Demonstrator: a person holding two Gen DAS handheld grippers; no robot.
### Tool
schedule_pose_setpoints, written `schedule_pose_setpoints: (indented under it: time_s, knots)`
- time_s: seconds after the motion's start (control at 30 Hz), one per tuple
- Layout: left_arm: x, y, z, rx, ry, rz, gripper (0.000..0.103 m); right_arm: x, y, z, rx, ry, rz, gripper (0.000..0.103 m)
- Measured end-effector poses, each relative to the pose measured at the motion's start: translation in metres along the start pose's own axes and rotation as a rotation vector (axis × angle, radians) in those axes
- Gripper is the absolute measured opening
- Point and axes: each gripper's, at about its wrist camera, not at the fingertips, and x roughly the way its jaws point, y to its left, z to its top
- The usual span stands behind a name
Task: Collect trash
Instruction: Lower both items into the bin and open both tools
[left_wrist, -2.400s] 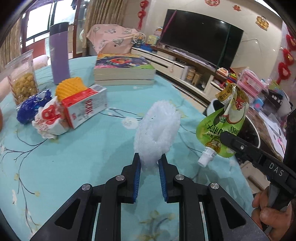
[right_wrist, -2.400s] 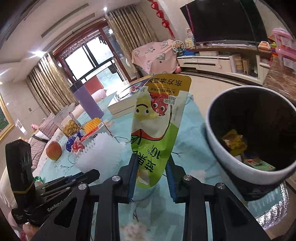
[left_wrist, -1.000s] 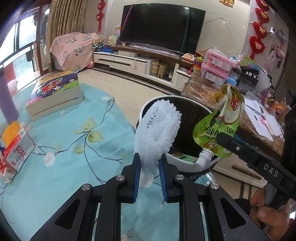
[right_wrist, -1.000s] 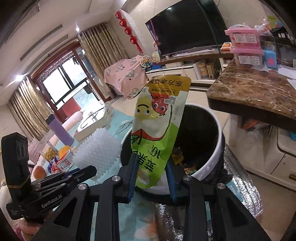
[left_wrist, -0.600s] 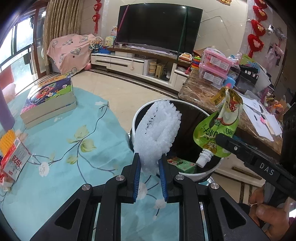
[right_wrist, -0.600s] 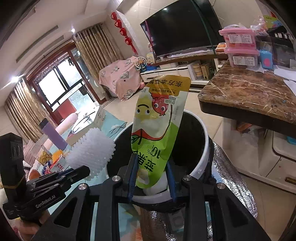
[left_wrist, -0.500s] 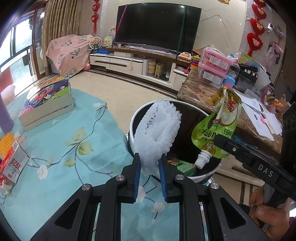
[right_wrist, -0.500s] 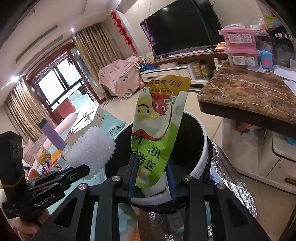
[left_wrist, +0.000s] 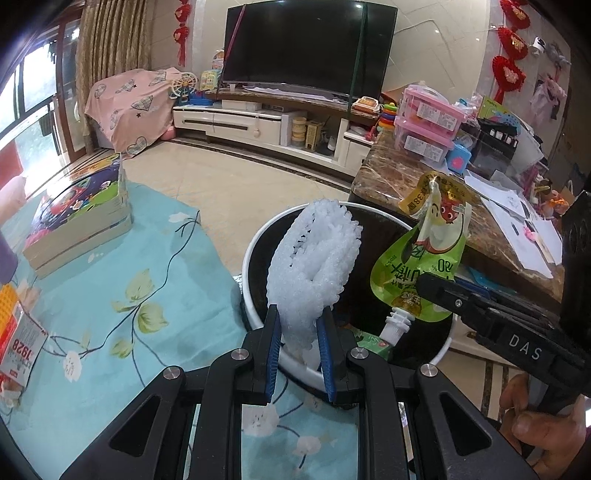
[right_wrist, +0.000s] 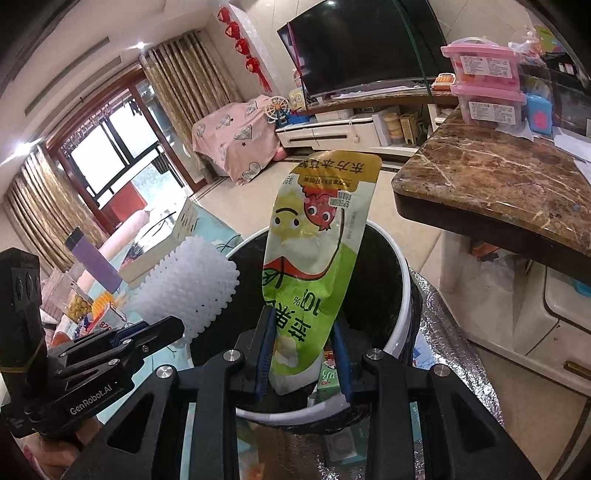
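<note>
Living room, one bin, left claw grasping foam net, right claw grasping pouch

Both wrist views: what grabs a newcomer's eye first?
The white foam mesh fruit sleeve, clamped in the left gripper, stands over the white-rimmed black-lined trash bin. Beside it, the green and yellow spouted juice pouch is held spout-down by the right gripper above the same bin. The big black television fills the background.

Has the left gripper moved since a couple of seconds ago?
Yes. The left gripper, shut on the white foam net, has travelled from over the teal tablecloth to the trash bin; the bin's mouth now sits right behind the net.
</note>
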Motion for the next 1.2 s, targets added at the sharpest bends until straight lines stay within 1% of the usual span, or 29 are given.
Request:
schedule_pose_setpoints:
  time_s: [0.27, 0.63, 0.77, 0.93, 1.0, 1.07, 1.1, 1.13, 1.2]
  knots:
    - [0.009, -0.006, 0.006, 0.010, 0.005, 0.006, 0.018, 0.008, -0.001, 0.006, -0.006, 0.023, -0.011, 0.030]
    - [0.023, -0.011, 0.014, 0.012, 0.034, 0.002, 0.019, 0.020, -0.006, 0.012, -0.012, 0.062, -0.013, 0.030]
    - [0.026, -0.012, 0.016, 0.011, 0.041, -0.003, 0.021, 0.022, -0.008, 0.013, -0.011, 0.070, -0.015, 0.033]
    - [0.029, -0.013, 0.019, 0.001, 0.051, -0.006, 0.027, 0.024, -0.007, 0.015, -0.015, 0.079, -0.024, 0.034]
    - [0.028, -0.012, 0.018, -0.005, 0.053, -0.003, 0.032, 0.024, -0.008, 0.016, -0.012, 0.078, -0.024, 0.037]
    - [0.027, -0.011, 0.017, -0.010, 0.053, -0.003, 0.037, 0.021, -0.008, 0.016, -0.006, 0.066, -0.024, 0.042]
    - [0.026, -0.010, 0.015, -0.015, 0.053, -0.003, 0.040, 0.019, -0.008, 0.016, -0.003, 0.059, -0.025, 0.043]
    - [0.025, -0.009, 0.014, -0.017, 0.052, -0.003, 0.046, 0.018, -0.008, 0.016, -0.002, 0.056, -0.025, 0.043]
    - [0.021, -0.008, 0.011, -0.019, 0.039, -0.002, 0.048, 0.015, -0.007, 0.015, 0.004, 0.046, -0.022, 0.043]
